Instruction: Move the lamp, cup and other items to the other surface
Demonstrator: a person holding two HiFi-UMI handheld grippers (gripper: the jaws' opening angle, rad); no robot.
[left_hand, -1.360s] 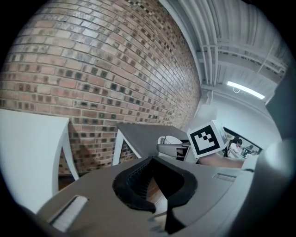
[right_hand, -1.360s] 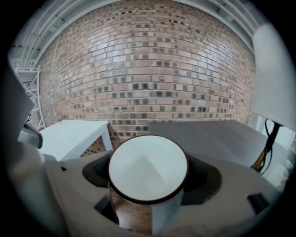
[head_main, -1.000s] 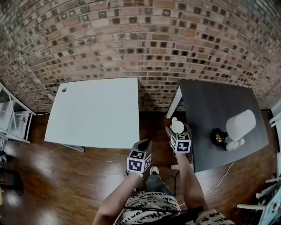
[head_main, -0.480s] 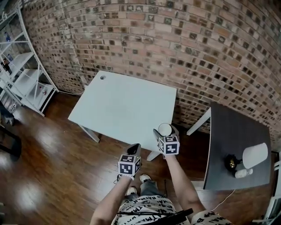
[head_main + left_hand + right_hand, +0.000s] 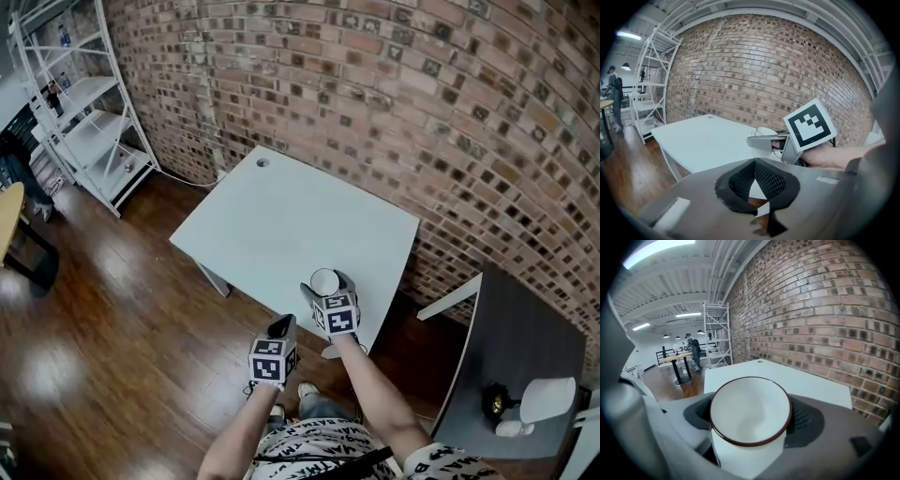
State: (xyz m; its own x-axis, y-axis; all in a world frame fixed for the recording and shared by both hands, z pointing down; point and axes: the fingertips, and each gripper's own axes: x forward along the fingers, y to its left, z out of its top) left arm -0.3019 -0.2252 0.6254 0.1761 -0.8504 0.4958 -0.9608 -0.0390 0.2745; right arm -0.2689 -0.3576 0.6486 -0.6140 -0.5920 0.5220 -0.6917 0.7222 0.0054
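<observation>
A white enamel cup (image 5: 750, 413) with a dark red rim sits upright between the pads of my right gripper (image 5: 751, 420), which is shut on it. In the head view the cup (image 5: 324, 280) and right gripper (image 5: 325, 287) hang over the near edge of the white table (image 5: 281, 220). My left gripper (image 5: 281, 326) is lower left of it, over the wooden floor, short of the table. Its black pads (image 5: 740, 180) meet at the tips and hold nothing. The white lamp (image 5: 547, 398) and a small dark round object (image 5: 491, 401) stand on the dark table (image 5: 525, 342) at the right.
A brick wall (image 5: 422, 103) runs behind both tables. A white metal shelf unit (image 5: 84, 103) stands at the far left. A wooden table edge (image 5: 7, 211) shows beyond it. A gap of floor (image 5: 427, 323) separates the two tables. A person (image 5: 614, 89) stands far off.
The view has swung left from the dark table to the white one. Both grippers have moved left with it, the right one carrying the cup to the white table's near edge.
</observation>
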